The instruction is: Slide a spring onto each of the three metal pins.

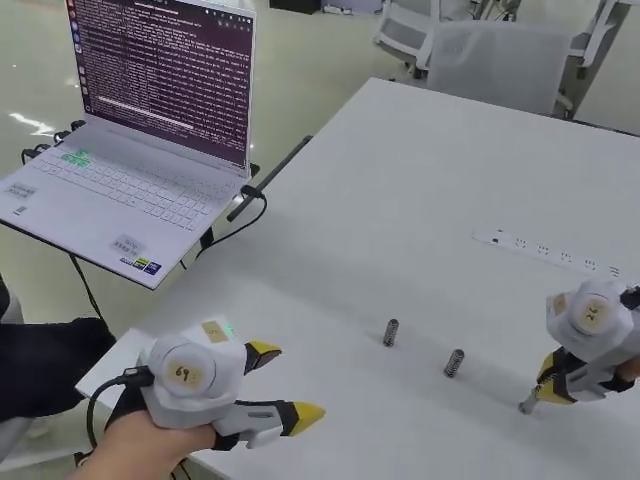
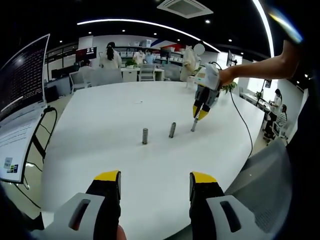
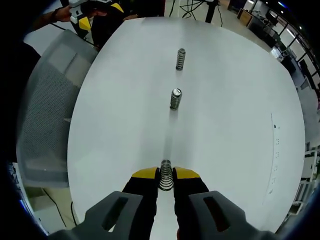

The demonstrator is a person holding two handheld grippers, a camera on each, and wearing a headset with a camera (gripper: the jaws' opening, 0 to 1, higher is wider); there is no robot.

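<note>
The right gripper, angled down at four o'clock, pinches a ribbed steel coil spring; the left gripper gapes empty at seven.

Left gripper: white shell, black jaws, yellow tips, black cable.

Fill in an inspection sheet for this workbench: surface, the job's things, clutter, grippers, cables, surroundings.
Surface: white table, mostly bare.
Job's things: first spring and second spring stand upright, apart; third spring is held upright, lower end at the table.
Clutter: power strip on the far side.
Grippers: left gripper open, empty, at the near edge; right gripper shut on the third spring.
Cables: black cable beside the laptop.
Surroundings: chairs; people at far desks.
</note>
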